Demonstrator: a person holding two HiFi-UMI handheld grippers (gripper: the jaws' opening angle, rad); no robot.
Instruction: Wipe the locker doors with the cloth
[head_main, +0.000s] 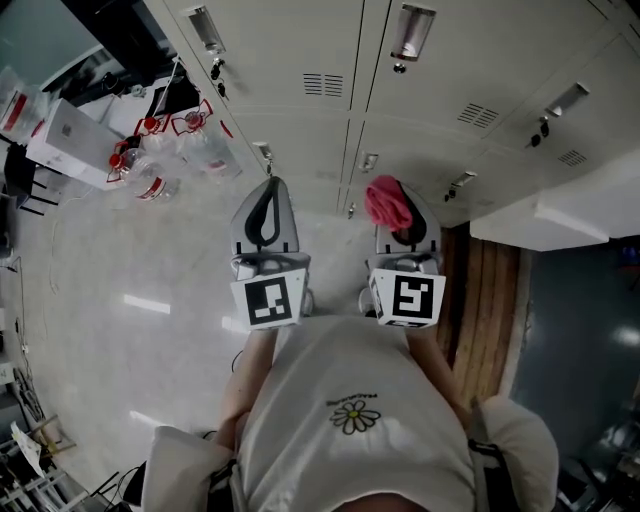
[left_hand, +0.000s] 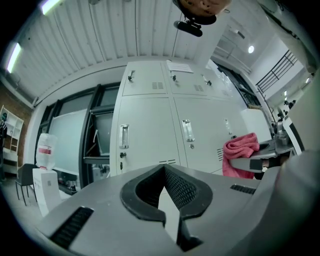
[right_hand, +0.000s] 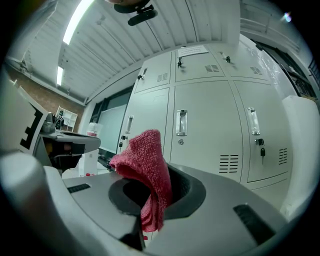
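Grey locker doors (head_main: 420, 90) stand straight ahead, with handles and vent slots; they also fill the left gripper view (left_hand: 150, 135) and the right gripper view (right_hand: 205, 135). My right gripper (head_main: 402, 200) is shut on a pink-red terry cloth (head_main: 388, 203), which bunches up above the jaws and hangs down between them (right_hand: 150, 170). My left gripper (head_main: 270, 188) is beside it, shut, nothing between its black pads (left_hand: 182, 190). Both grippers are held a short way off from the doors, touching nothing. The cloth also shows at the right of the left gripper view (left_hand: 241, 150).
Several water bottles with red caps (head_main: 150, 170) and a white box (head_main: 65, 140) lie on the floor at left. A white ledge (head_main: 560, 215) and a strip of wooden boards (head_main: 490, 300) are at right. A key hangs in one lock (right_hand: 260, 145). A water dispenser (left_hand: 46, 155) stands far left.
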